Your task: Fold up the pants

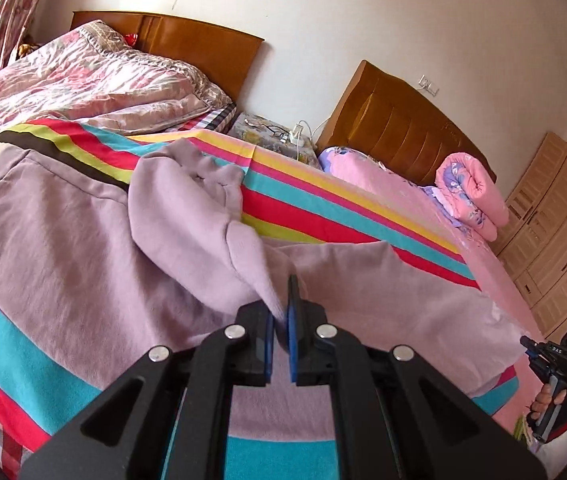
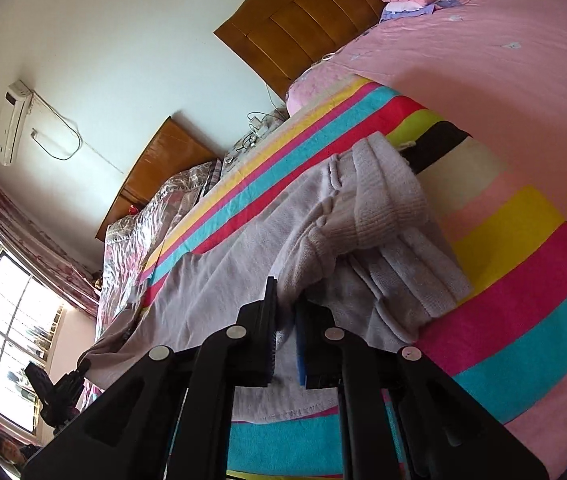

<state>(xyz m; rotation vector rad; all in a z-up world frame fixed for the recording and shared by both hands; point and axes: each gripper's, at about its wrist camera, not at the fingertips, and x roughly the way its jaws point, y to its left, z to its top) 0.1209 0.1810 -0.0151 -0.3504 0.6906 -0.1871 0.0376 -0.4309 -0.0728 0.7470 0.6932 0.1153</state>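
Mauve fabric of the pants [image 1: 83, 240] is pinched between the blue pads of the left hand-held gripper [image 1: 281, 312], whose jaws are pressed nearly together on a raised fold. From that pinch the cloth rises ahead and to the left into a lifted hump. The remainder lies flat on the striped blanket [image 1: 323, 200] to both sides of the gripper and beneath it.

Right hand-held gripper [image 2: 285, 320]: jaws drawn close on pants cloth [image 2: 219, 280], with fabric visible between the pads. Directly ahead and slightly right of it, a ribbed band [image 2: 387, 200] of the pants stands bunched and folded over. Left of this gripper the garment stretches flat across the blanket [image 2: 523, 300].

In the left wrist view, the right gripper [image 1: 555, 364] appears at far right, held in a hand [image 1: 549, 400]. The left gripper's body shows at lower left in the right wrist view.

Farther ahead of the left gripper: a crumpled quilt [image 1: 83, 80] at left, two wooden headboards [image 1: 187, 48] against the wall, and a rolled pink duvet [image 1: 471, 196] at right.
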